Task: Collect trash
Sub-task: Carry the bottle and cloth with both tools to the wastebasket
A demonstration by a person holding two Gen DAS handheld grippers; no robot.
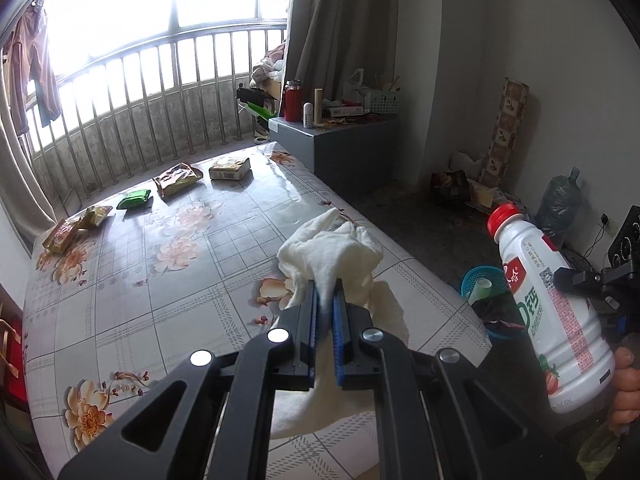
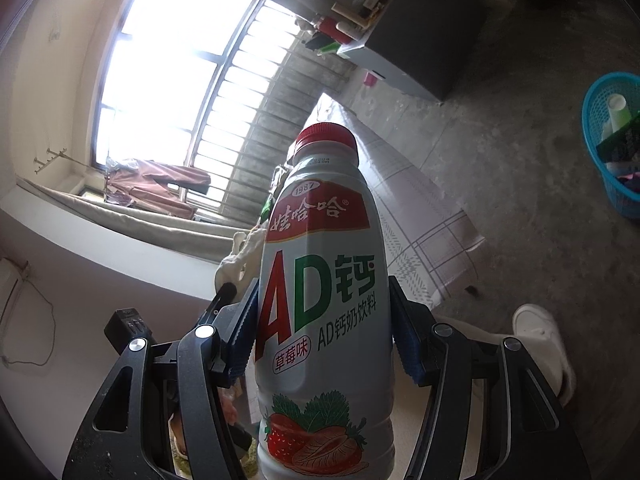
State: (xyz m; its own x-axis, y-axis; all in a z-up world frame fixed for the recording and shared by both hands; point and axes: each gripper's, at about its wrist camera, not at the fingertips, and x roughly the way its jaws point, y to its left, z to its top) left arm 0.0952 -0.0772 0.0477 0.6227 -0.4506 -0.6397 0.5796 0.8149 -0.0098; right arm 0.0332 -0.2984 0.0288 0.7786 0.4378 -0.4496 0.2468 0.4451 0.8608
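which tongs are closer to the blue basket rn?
Right, probably. The right tongs, shut on the bottle, hang beside the blue basket; the left tongs grip the white cloth over the table.

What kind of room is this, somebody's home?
Probably a lived-in room at home: clothes hang by a barred window, a low cabinet holds a flask and clutter, and a blue trash basket stands on the bare concrete floor.

A soft white cloth hung above the glossy flowered table cover, near a smooth plastic bottle, a blue plastic mesh basket and the rough concrete floor.
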